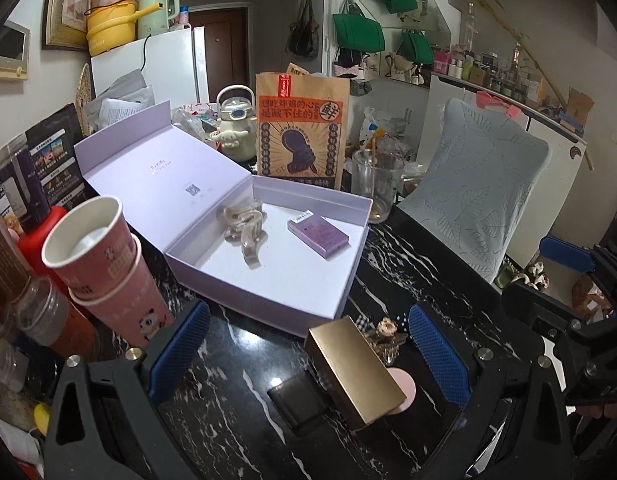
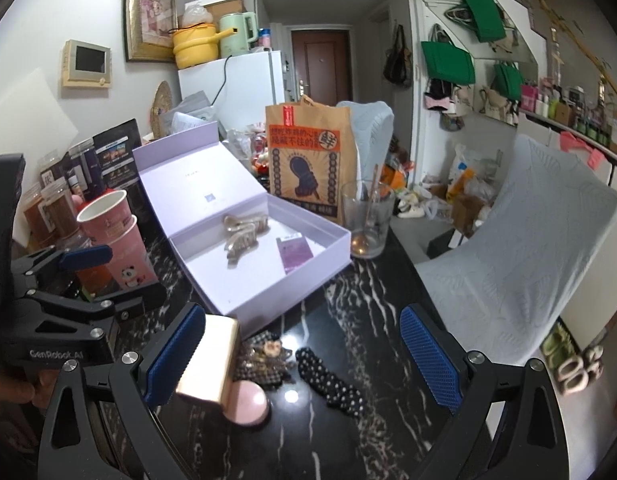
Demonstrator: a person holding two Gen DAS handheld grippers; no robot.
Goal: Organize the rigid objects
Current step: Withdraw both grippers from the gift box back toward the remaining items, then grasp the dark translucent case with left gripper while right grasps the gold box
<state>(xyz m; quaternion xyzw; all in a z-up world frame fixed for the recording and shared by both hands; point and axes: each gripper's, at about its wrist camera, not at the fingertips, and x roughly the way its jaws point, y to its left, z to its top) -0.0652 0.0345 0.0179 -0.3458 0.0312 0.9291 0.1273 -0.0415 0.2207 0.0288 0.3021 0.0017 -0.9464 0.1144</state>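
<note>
Between spread left tongs (image 1: 308, 356): gold box (image 1: 358, 376); right tongs (image 2: 304, 360) spread, box touching left pad

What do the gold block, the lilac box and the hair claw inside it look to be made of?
Gold block: probably card or foil-wrapped packaging with a satin metallic sheen; sharp edges, soft reflections. Lilac box: matte rigid paperboard, judging by its thick flat walls and hinged lid. Hair claw: likely translucent glossy plastic, since light passes through it.

Stacked pink paper cups (image 1: 104, 264), glass (image 1: 375, 184), printed paper bag (image 1: 302, 128)
</note>
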